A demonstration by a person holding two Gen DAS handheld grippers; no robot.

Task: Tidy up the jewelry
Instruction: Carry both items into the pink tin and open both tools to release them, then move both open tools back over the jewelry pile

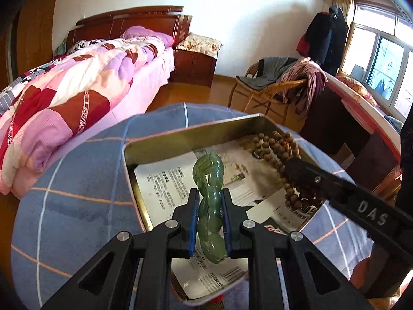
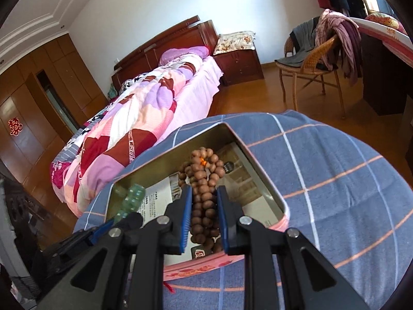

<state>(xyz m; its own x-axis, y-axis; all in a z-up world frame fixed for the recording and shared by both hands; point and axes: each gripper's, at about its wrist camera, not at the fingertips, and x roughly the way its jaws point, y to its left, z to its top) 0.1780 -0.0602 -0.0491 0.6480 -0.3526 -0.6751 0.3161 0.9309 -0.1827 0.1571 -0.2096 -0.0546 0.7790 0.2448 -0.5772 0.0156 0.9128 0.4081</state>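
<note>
Green bead bracelet point(image 1: 210, 201): translucent green oval beads strung in a loop, pinched edge-on between the blue pads of the left gripper point(image 1: 210, 208). It is held over the near-left part of an open metal tin point(image 1: 180, 134), its far end curving above the paper lining.

Wooden bead string point(image 2: 204, 193): round brown beads bunched in several strands, one orange bead at the far end. The right gripper point(image 2: 204, 204) has its fingers closed on the bunch, above the tin's right half.

Tin: rectangular, dull gold inner walls, pink outer rim with a red pattern at the near edge point(image 2: 201, 268). It sits on a blue cloth point(image 1: 77, 180) checked in white and orange lines.

Lining: printed paper sheets point(image 1: 165, 183) with columns of small black text, too small to read. A small dark round label point(image 2: 228, 166) lies on the tin's floor near the wooden beads; its writing is illegible.

Legible marking: white letters "DAS" on the arm of the right gripper, seen in the left wrist view point(image 1: 371, 211).

Surroundings: bed with a pink, purple and red patchwork quilt point(image 2: 134, 129); wicker chair point(image 2: 312, 59) draped with clothes; red paper ornament point(image 2: 15, 126) on a wooden wardrobe door.
</note>
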